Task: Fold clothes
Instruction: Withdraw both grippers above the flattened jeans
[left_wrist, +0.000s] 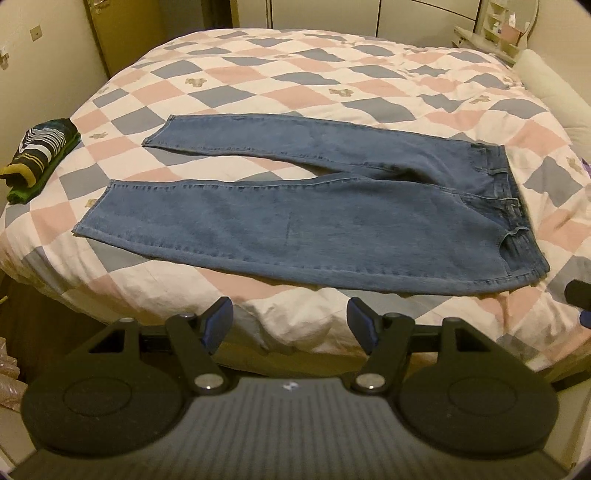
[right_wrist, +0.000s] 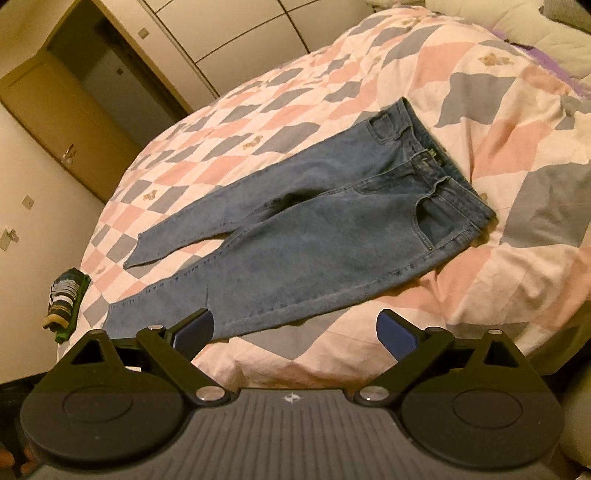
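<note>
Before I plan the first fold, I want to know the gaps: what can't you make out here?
- Back of the jeans: face-down against the quilt, both views.
- Folded striped garment: too small and bundled to identify, both views.
- Near hem of the jeans: hidden by the right gripper, right wrist view.
- Right gripper: cut off at the left wrist view's right edge.

You are working in dim, warm yellowish indoor light with no glare. Both views bend strongly at the edges and go dark in the corners. The quilt (left_wrist: 332, 85) looks soft and slightly smeared. Shadows stay faint, thickest under the near edge of the jeans (right_wrist: 332, 236).
</note>
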